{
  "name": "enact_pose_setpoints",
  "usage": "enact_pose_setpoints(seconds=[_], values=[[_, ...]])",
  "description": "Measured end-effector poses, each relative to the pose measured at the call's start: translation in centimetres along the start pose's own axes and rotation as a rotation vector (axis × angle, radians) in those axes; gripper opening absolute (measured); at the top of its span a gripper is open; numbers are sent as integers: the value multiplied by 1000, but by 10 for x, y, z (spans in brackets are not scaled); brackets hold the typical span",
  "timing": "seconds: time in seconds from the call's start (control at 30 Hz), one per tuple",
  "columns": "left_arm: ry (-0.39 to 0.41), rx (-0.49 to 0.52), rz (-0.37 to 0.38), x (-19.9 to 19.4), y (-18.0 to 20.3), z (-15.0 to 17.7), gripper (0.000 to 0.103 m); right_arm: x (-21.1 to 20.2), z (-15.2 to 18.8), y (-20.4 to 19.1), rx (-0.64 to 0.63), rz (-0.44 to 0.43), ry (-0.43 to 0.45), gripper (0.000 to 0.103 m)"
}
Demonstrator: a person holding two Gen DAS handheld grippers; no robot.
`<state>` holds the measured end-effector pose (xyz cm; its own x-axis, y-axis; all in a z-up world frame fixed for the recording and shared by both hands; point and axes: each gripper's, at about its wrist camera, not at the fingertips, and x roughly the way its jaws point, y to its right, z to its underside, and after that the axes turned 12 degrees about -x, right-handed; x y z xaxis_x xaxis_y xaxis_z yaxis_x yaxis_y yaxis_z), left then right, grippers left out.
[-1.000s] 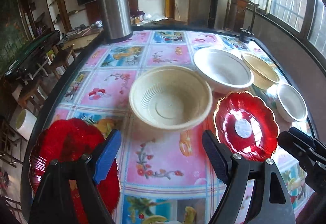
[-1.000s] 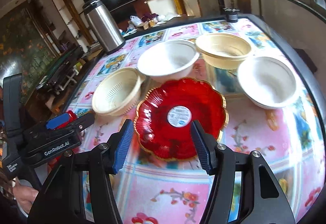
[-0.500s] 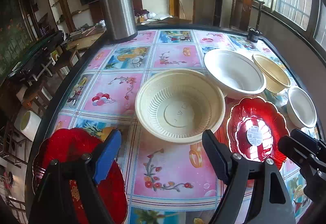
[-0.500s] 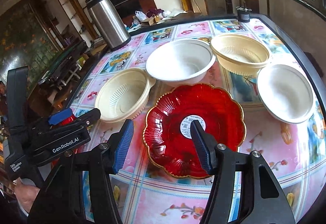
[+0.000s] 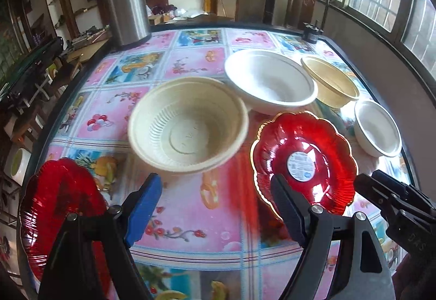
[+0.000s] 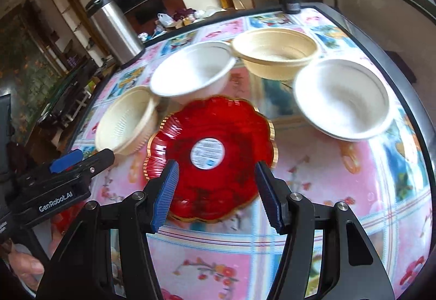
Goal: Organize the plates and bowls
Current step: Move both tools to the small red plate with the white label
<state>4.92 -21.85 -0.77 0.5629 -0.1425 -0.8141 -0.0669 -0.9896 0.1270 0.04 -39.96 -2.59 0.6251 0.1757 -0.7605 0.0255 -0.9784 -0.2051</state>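
Observation:
A red scalloped plate with a gold rim and a white sticker lies on the flowered tablecloth. My right gripper hangs open above the near half of that red plate; nothing is between its pads. My left gripper is open over bare cloth, just short of a ribbed cream bowl. A second red plate lies by the left edge, partly behind the left finger. Beyond stand a large white bowl, a cream bowl and a small white bowl.
A tall steel thermos stands at the far left of the table and a small black object at the far edge. The table's dark rim curves close past the small white bowl. A hand grips the left gripper's handle.
Both grippers have moved forward and a little down toward the dishes, so the bowls and the stickered red plate appear nearer. Both jaws stand as wide as before.

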Motion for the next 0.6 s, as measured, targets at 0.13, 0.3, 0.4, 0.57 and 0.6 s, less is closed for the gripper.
enact_pose_setpoints(seconds=[0.13,0.3,0.4,0.57,0.6], values=[[-15,7,6,0,12,9,82,1,6,11,20,8,-15,58],[-52,9,14,5,26,22,82,8,9,26,61,-11,-32,58],[-80,7,10,12,32,26,82,13,9,34,82,-19,-38,58],[-85,-18,-13,20,34,25,82,24,4,47,116,-63,-43,58],[-83,-19,-15,21,35,25,82,25,2,47,113,-65,-41,58]])
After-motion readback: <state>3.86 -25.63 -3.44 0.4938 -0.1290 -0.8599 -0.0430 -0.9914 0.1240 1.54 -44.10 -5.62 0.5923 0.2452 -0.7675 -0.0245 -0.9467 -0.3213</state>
